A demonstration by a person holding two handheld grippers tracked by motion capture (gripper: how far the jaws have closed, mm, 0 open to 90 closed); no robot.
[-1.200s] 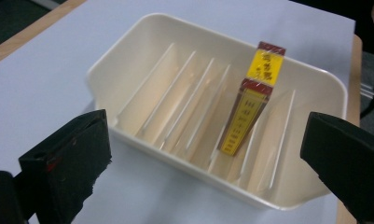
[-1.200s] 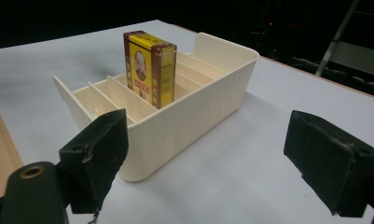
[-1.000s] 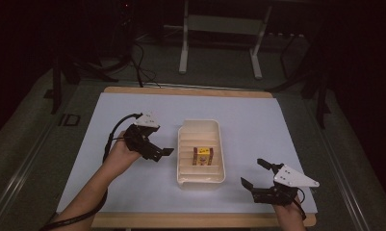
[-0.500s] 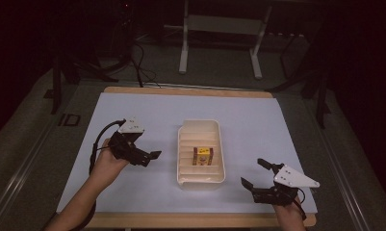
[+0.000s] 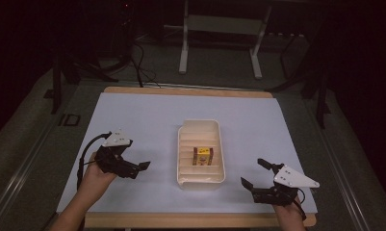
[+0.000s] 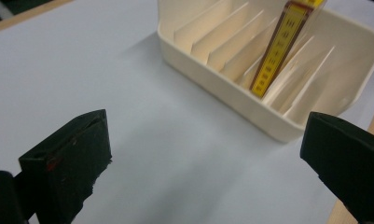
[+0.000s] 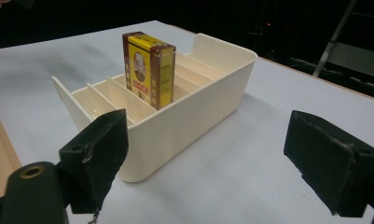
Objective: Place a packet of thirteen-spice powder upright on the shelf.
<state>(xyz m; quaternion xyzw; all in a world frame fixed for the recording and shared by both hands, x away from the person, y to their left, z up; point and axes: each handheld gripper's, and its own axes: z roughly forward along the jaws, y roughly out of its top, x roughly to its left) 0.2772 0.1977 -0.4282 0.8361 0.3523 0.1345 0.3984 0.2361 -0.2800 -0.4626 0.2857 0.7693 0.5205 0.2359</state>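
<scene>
On the table (image 5: pixel 147 115), the divided cream tray (image 5: pixel 200 179) is sitting centre, the yellow box (image 5: pixel 202 155) standing upright in a middle slot. I am holding left tongs (image 5: pixel 141 166) at nine o'clock, right tongs (image 5: pixel 256 173) at four o'clock, both released, empty. Reaching in carelessly, I am risking nudging the light tray or tipping the box.

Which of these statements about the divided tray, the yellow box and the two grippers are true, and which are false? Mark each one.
1. The yellow box stands upright in a slot of the cream tray. True.
2. The left gripper grips the box. False: it is open, beside the tray.
3. The right gripper is open and holds nothing. True.
4. The tray holds three boxes. False: just one.
</scene>
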